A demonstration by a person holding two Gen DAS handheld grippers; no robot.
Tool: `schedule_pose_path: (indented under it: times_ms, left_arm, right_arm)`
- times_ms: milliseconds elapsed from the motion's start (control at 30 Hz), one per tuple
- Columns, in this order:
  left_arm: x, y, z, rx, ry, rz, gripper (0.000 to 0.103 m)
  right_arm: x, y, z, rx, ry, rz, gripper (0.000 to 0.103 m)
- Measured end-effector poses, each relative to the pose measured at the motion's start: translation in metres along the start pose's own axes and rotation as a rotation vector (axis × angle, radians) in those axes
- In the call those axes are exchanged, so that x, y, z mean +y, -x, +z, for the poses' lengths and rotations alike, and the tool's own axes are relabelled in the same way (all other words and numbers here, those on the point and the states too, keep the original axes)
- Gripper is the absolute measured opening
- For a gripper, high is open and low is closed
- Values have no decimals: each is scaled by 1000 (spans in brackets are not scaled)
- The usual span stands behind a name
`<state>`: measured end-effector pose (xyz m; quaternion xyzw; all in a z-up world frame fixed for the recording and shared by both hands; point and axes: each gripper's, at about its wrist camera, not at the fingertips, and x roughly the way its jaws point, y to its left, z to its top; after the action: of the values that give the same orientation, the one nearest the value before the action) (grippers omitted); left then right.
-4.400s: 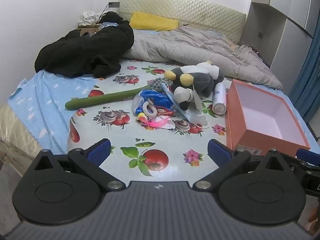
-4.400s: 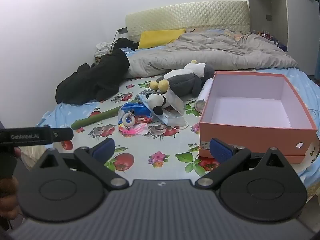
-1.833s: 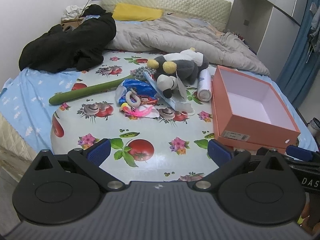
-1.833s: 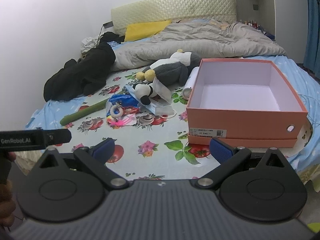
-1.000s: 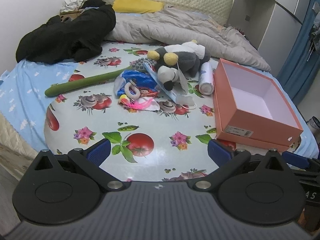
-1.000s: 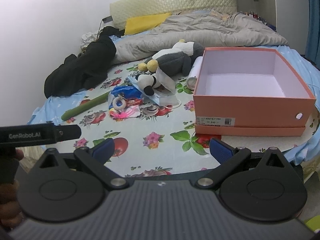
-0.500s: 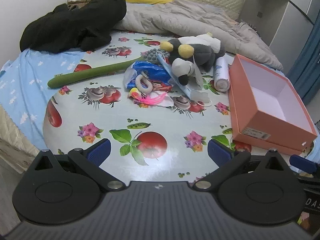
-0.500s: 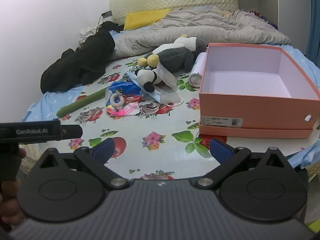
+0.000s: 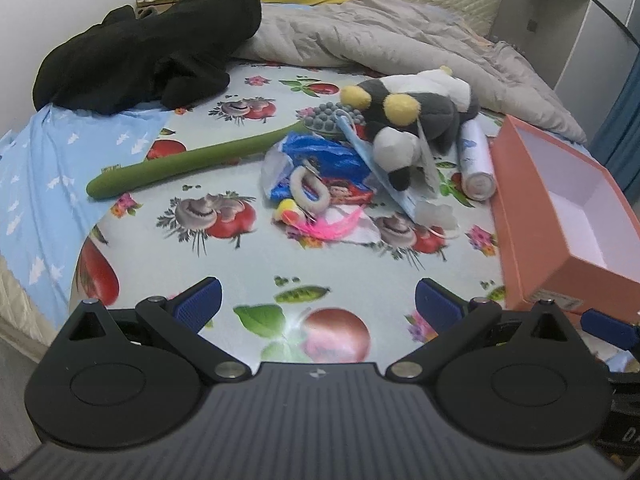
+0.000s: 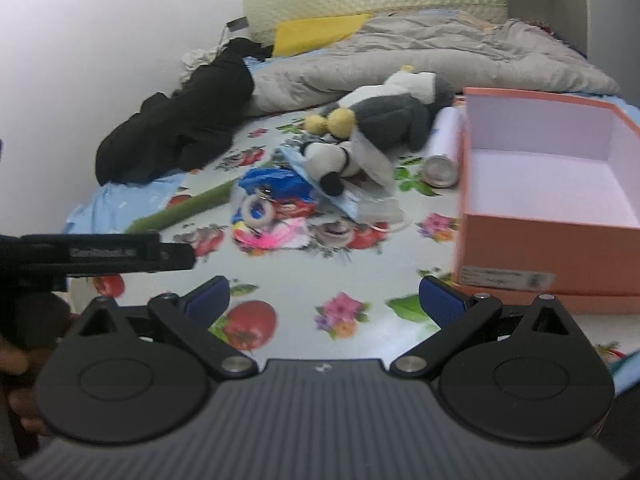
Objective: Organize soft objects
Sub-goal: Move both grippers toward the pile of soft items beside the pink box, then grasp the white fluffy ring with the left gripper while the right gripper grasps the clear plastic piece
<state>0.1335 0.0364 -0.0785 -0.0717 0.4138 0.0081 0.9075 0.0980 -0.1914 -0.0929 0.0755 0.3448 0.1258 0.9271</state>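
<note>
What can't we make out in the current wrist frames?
- Label on the orange box: right wrist view, motion blur, unreadable.
- Blue bag contents: left wrist view, hidden under the plush toy and the bag itself.
- Right gripper: left wrist view, cut off by the frame edge.

No text is legible; the box label (image 10: pixel 506 279) is blurred.

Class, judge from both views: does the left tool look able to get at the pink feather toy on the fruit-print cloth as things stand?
Probably yes. The left tool is open and empty, and only bare fruit-print cloth lies between it and the pink feather toy, which sits at the near edge of the pile.
</note>
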Motion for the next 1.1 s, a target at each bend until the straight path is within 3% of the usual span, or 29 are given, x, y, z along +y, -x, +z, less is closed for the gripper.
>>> schedule_pose_path:
  times_ms: [367, 433, 600, 700, 867, 1100]
  left_arm:
    - [20, -57, 27, 9, 22, -52, 103]
    - [20, -65, 32, 2, 20, -60, 103]
    - [18, -85, 46, -24, 15, -73, 103]
    - [16, -99, 55, -40, -7, -71, 97]
    - [14, -129, 62, -28, -24, -85, 84]
    - [10, -163, 59, -28, -100, -85, 77]
  right_arm:
    - [13, -50, 13, 6, 39, 31, 89]
    - [12, -61, 14, 11, 42, 24, 79]
    - [12, -86, 20, 10, 78, -4, 68]
    - [7, -105, 24, 2, 98, -48, 60]
    - [-11, -139, 31, -13, 104, -130, 60]
    - [-32, -183, 40, 14, 112, -166, 62]
